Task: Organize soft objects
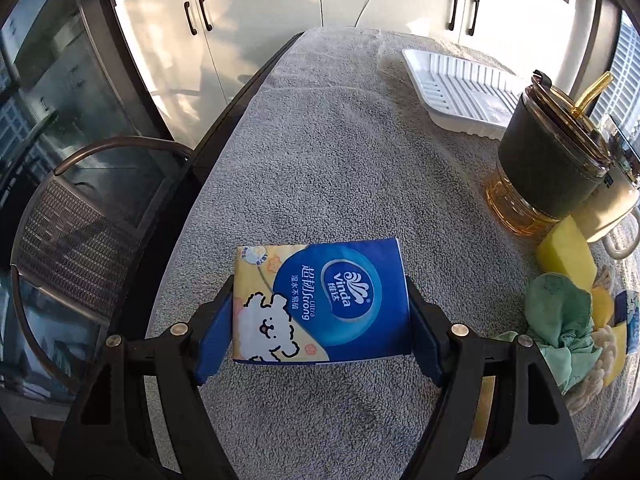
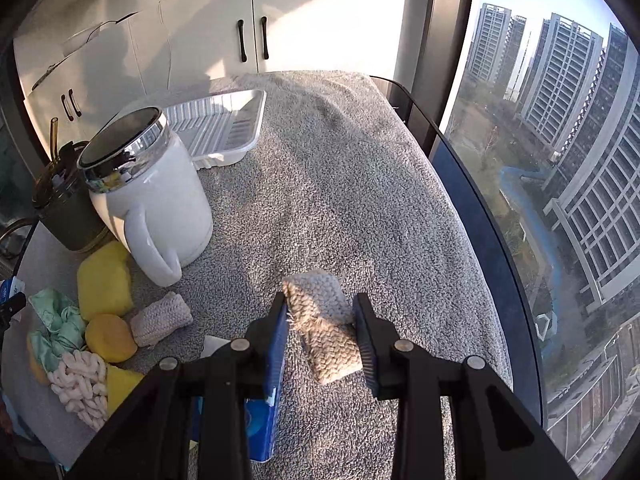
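Observation:
My left gripper (image 1: 320, 312) is shut on a blue and yellow Vinda tissue pack (image 1: 320, 300), held flat above the grey towel (image 1: 320, 160). My right gripper (image 2: 322, 320) is shut on a beige woven pad (image 2: 324, 328), tilted, above the towel. At the left of the right wrist view lies a pile of soft things: yellow sponges (image 2: 104, 280), a green cloth (image 2: 60, 324), a cream knitted roll (image 2: 160, 318) and a cream braided piece (image 2: 80, 384). The sponge (image 1: 564, 252) and green cloth (image 1: 560, 320) also show at the right of the left wrist view.
A white ribbed tray (image 2: 216, 128) sits at the far side of the towel. A white mug with a chrome lid (image 2: 148, 200) and a dark tumbler with a straw (image 1: 552, 160) stand beside the pile. A chair (image 1: 72, 248) is left of the table, a window right.

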A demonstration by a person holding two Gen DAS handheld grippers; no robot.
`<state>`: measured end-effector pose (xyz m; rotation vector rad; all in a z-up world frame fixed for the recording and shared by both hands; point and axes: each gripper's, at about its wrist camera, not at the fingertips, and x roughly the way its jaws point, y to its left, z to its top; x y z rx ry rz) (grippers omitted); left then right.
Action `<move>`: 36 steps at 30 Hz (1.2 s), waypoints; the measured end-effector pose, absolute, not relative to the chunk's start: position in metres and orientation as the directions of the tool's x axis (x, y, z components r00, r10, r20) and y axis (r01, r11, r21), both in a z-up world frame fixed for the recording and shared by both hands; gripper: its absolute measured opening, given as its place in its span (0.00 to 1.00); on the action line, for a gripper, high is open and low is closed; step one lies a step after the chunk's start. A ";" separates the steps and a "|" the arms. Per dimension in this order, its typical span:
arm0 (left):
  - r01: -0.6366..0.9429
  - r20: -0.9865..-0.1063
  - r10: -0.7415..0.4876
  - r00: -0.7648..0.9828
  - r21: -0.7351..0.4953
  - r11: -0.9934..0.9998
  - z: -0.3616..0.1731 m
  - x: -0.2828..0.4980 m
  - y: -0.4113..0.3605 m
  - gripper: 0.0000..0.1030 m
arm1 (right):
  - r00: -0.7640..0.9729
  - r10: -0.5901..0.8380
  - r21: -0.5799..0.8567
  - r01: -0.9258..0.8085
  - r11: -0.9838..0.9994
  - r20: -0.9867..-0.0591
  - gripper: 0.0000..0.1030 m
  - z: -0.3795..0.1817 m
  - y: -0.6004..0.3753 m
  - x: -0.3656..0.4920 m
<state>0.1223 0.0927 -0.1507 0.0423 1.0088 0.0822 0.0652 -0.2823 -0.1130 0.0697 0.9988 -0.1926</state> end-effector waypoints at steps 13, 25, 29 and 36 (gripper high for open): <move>-0.067 -0.839 0.136 0.528 0.119 0.991 -0.162 0.216 0.111 0.72 | 0.515 -0.150 -0.051 0.200 0.978 -0.844 0.34 -0.124 -0.309 0.147; -0.004 -0.813 0.118 0.570 0.141 0.990 -0.158 0.299 0.086 0.72 | 0.493 -0.057 0.011 0.134 0.991 -0.868 0.34 -0.132 -0.312 0.227; 0.016 -0.800 0.088 0.593 0.121 0.992 -0.148 0.328 0.068 0.72 | 0.499 -0.008 0.058 0.116 0.992 -0.867 0.34 -0.128 -0.307 0.259; 0.139 -0.824 -0.018 0.567 0.075 0.987 -0.144 0.377 0.026 0.72 | 0.498 0.026 0.027 -0.006 1.000 -0.867 0.34 -0.118 -0.275 0.312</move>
